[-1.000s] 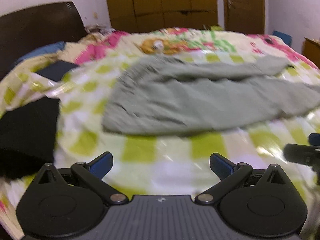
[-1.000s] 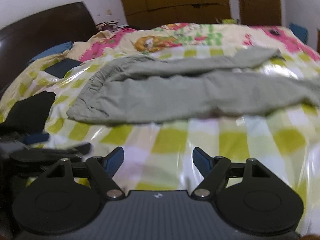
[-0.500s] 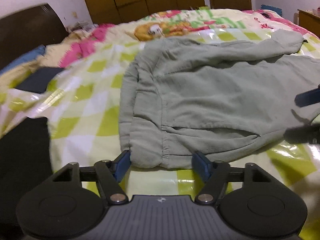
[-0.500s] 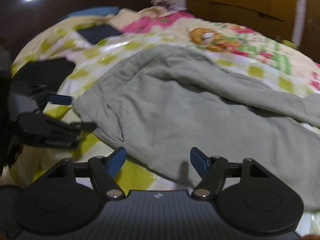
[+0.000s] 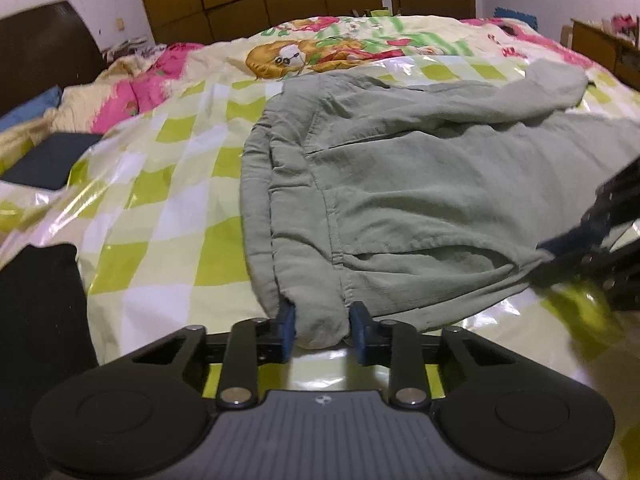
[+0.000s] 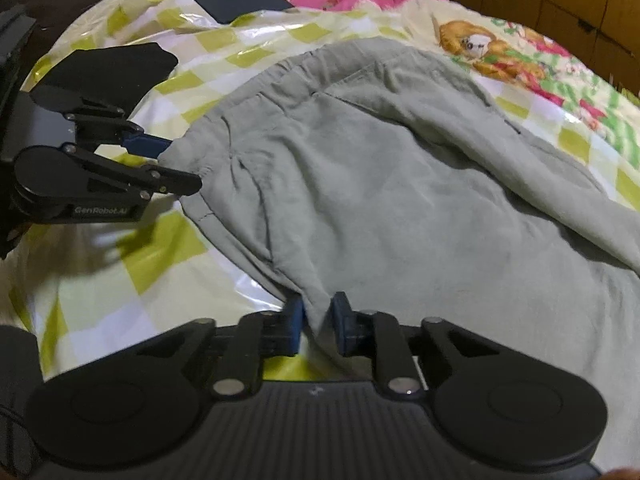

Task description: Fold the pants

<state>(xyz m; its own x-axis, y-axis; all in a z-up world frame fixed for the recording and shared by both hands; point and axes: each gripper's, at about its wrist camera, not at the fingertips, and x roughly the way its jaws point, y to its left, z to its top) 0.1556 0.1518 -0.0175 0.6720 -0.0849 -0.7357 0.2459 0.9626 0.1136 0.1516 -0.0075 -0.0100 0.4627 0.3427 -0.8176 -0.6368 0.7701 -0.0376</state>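
Gripping grey pants (image 5: 400, 184) on checkered bed cover (image 5: 168, 216).
My left gripper (image 5: 322, 330) closing on near waistband corner; my right gripper (image 6: 318, 326) closing on near edge fold, cloth between both.

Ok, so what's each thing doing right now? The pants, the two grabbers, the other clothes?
Grey pants: spread flat, unfolded, on the checkered sheet.
Left gripper: closing, waistband corner bunched between its pads.
Right gripper: closing on the pants' near edge.
Black garment: lying flat, untouched.
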